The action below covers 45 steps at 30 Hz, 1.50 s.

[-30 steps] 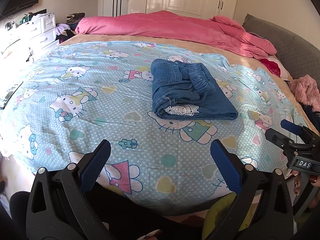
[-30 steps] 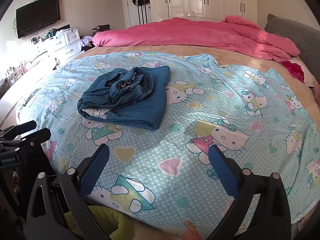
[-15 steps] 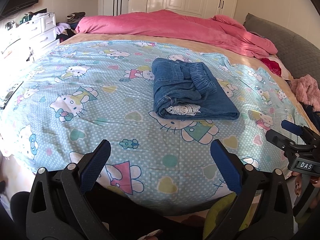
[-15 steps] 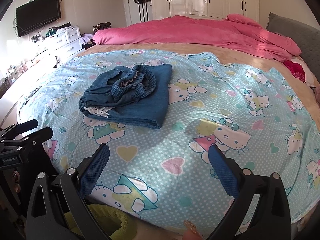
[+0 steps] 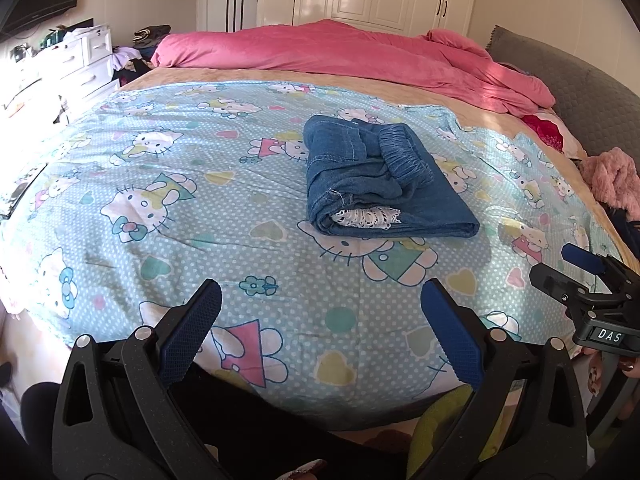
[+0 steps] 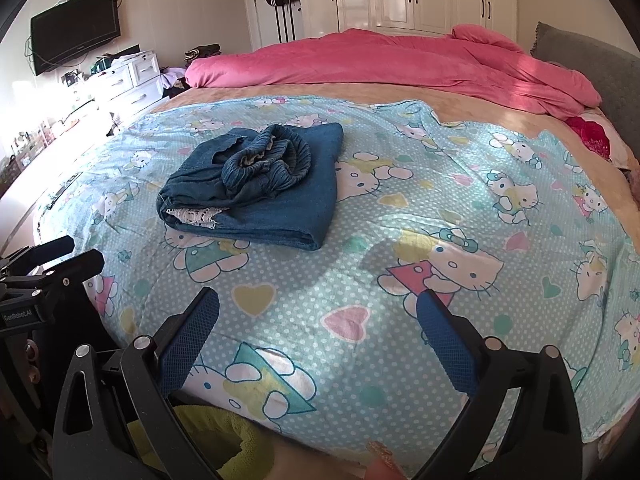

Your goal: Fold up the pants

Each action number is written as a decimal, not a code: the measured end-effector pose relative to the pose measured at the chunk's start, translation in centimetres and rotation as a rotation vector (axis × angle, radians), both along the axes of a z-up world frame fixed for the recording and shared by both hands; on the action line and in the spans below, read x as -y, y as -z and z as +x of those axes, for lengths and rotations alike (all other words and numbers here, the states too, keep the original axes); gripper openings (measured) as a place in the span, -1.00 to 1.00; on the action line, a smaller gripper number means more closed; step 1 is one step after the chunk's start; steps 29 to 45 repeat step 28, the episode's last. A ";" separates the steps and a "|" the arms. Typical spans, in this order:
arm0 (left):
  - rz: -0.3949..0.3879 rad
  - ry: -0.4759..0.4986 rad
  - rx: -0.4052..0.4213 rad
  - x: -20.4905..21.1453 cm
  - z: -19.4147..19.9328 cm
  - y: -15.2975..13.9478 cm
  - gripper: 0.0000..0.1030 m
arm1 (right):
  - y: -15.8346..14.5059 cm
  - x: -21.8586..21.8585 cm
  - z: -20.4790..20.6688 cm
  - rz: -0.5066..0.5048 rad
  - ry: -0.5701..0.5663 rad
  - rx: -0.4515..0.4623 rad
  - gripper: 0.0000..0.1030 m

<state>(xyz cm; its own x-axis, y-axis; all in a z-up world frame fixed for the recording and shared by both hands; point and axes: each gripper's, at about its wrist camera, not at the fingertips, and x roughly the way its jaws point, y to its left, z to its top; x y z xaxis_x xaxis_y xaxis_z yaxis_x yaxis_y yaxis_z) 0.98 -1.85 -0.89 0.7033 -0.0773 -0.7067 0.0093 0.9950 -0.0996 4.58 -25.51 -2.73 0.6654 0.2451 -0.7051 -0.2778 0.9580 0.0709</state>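
Your pants point(image 5: 380, 184) already lie in a compact folded bundle on the cartoon-print sheet point(image 5: 200, 208) of the bed, well ahead of both tools and touched by neither. From your left tool point(image 5: 320, 332) the bundle sits ahead and a little to the right; from your right tool point(image 6: 318, 328) it sits ahead and to the left point(image 6: 256, 188). Both tools are released, jaws spread wide and empty, hanging over the near edge of the bed. Your right tool shows at the right edge of the left wrist view point(image 5: 588, 280), your left tool at the left edge of the right wrist view point(image 6: 48, 264).

By the look of it, the folding is essentially done: the legs are doubled over into a flat rectangle. What remains is tidiness, if anything. The elastic waistband point(image 6: 268, 160) is bunched up on top rather than lying flat, and a bit of white lace trim point(image 5: 366, 216) pokes out at the end nearest you. If you want a cleaner result, you could flatten the waistband and tuck the lace in; otherwise, I'd judge the task complete.
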 end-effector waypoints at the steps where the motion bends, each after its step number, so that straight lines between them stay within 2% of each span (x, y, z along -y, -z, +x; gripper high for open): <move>1: 0.001 0.000 -0.002 0.0 0.0 0.0 0.82 | 0.0 0.0 0.0 0.000 0.000 0.001 0.91; 7: 0.020 0.002 -0.020 0.4 0.1 0.5 0.82 | 0.1 0.3 -0.1 0.002 0.008 0.003 0.91; 13: 0.086 -0.061 -0.022 0.1 0.5 0.4 0.82 | 0.2 0.8 0.0 0.000 0.023 0.008 0.91; 19: 0.034 -0.064 -0.013 -1.7 1.1 0.0 0.82 | 0.8 3.1 1.4 0.010 0.098 0.000 0.91; 23: 0.043 -0.110 -0.086 -4.7 5.1 0.9 0.82 | 1.0 6.9 4.5 -0.020 0.198 0.002 0.91; 26: 0.059 -0.172 -0.136 -8.0 9.0 1.5 0.82 | 0.8 11.7 8.0 -0.045 0.310 0.005 0.91; 28: 0.015 -0.254 -0.185 -11.7 12.6 2.1 0.82 | 0.9 16.5 11.4 -0.077 0.416 -0.017 0.91; 45: 0.015 -0.254 -0.185 -11.7 12.6 2.1 0.82 | 0.9 16.5 11.4 -0.077 0.416 -0.017 0.91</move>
